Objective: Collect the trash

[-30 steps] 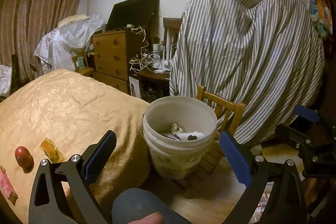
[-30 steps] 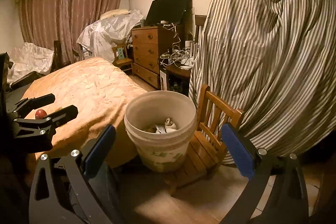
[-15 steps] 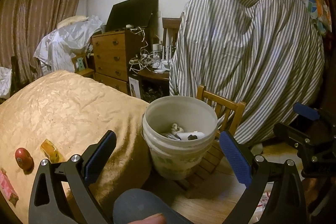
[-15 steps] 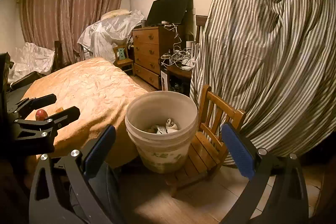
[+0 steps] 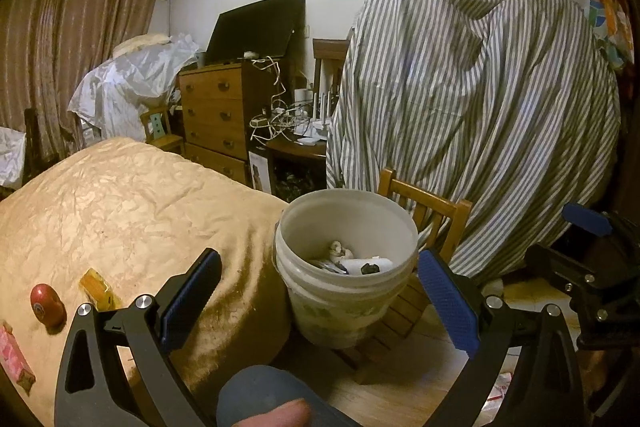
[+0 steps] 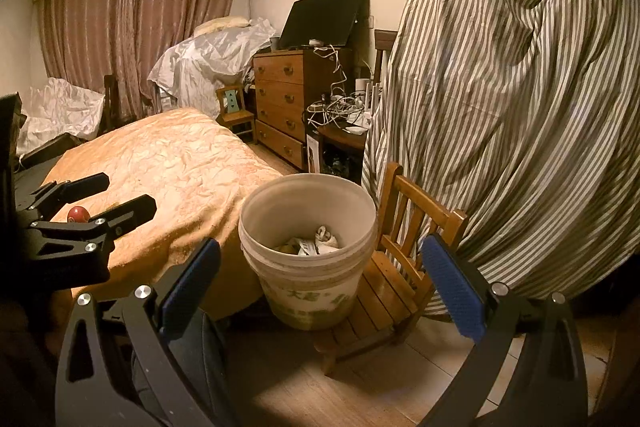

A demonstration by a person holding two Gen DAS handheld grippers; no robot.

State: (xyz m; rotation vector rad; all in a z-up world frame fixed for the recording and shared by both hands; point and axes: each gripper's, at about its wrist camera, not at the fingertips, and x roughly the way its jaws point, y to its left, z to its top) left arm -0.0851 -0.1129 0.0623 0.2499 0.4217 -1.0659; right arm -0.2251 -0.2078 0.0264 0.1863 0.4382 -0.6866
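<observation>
Bed (image 5: 132, 203) bears red ball (image 5: 47, 305), yellow packet (image 5: 97, 288).

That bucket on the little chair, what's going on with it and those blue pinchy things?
A person holds two grabbing tools, both open and empty. The left tool and right tool point toward the white bucket, which sits on a small wooden chair and already has some crumpled trash inside. On the bed beside it lie a red ball, a yellow wrapper and a pink packet, not yet picked up.
</observation>
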